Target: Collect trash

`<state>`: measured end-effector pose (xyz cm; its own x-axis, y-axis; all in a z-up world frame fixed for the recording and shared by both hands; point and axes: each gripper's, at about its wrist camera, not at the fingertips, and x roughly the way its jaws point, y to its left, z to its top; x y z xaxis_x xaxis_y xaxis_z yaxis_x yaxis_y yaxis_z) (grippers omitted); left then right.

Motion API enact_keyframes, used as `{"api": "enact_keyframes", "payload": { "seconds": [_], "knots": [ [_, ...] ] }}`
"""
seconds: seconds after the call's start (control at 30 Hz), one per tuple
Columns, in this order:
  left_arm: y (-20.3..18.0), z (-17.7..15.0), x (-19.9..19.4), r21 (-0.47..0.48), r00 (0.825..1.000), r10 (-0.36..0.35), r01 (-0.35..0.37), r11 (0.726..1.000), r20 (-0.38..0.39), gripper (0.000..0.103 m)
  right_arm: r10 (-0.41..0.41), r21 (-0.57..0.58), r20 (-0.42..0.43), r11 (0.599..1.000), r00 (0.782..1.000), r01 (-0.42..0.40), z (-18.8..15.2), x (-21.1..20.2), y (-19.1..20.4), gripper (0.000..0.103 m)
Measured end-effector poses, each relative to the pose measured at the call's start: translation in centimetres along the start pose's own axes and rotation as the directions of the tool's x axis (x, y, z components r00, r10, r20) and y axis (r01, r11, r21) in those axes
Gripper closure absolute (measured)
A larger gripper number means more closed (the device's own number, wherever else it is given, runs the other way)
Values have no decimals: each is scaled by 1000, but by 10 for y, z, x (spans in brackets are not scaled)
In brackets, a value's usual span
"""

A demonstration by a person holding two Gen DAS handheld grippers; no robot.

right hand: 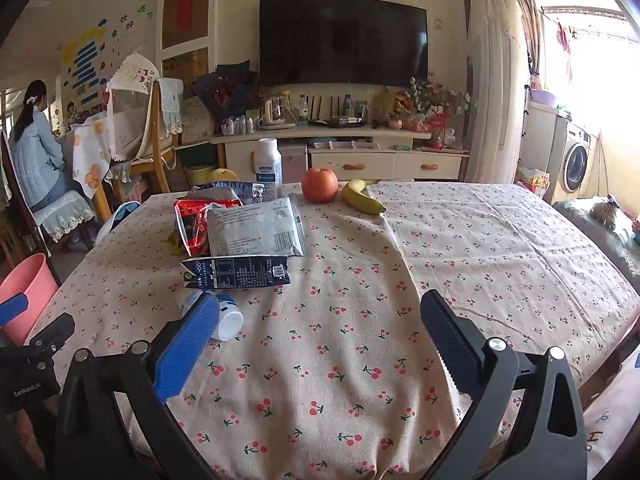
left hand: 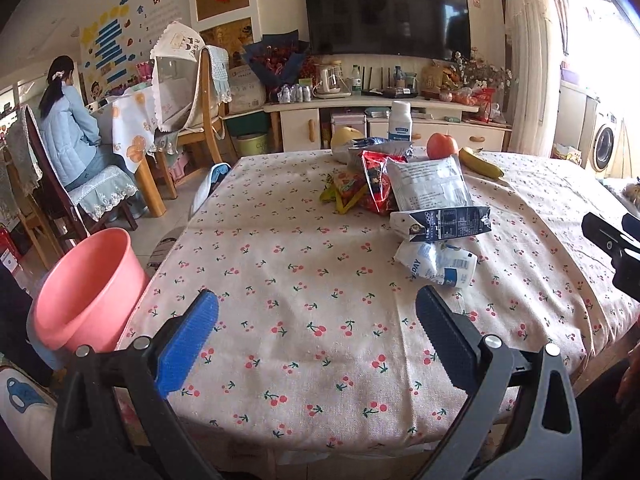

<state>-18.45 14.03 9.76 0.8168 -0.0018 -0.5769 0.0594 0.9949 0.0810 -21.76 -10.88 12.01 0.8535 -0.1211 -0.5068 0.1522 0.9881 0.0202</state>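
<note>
Trash lies on the cherry-print tablecloth: a crumpled white-blue pouch, a flattened dark blue carton, a grey snack bag and a red wrapper. They also show in the right wrist view: pouch, carton, grey bag, red wrapper. A pink bin stands at the table's left edge. My left gripper is open and empty above the near cloth. My right gripper is open and empty, its blue finger beside the pouch.
An apple, a banana, a yellow pear and a white bottle stand at the table's far edge. Chairs and a seated person are at the left. A TV cabinet stands behind.
</note>
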Motion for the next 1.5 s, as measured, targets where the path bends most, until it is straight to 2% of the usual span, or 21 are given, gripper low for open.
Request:
{"api": "enact_keyframes", "payload": {
  "seconds": [0.27,0.57,0.8,1.1,1.5],
  "knots": [
    [13,2,-11,-33,1000,-7,8,999,28,4,10,-17,43,1000,999,-9,-1,-21,11,4],
    [23,3,-20,-61,998,11,-7,998,66,3,13,-41,26,999,1000,-12,-3,-26,20,4],
    [28,4,-18,-76,998,11,-7,997,59,4,14,-55,25,998,1000,-13,-3,-27,23,4],
    [29,3,-16,-82,998,14,-9,997,56,4,18,-73,-18,997,1000,-20,-4,-20,25,4],
    [27,-1,-2,-73,999,16,-13,997,31,4,64,-84,-103,994,993,-73,-8,2,29,4]
  ]
}}
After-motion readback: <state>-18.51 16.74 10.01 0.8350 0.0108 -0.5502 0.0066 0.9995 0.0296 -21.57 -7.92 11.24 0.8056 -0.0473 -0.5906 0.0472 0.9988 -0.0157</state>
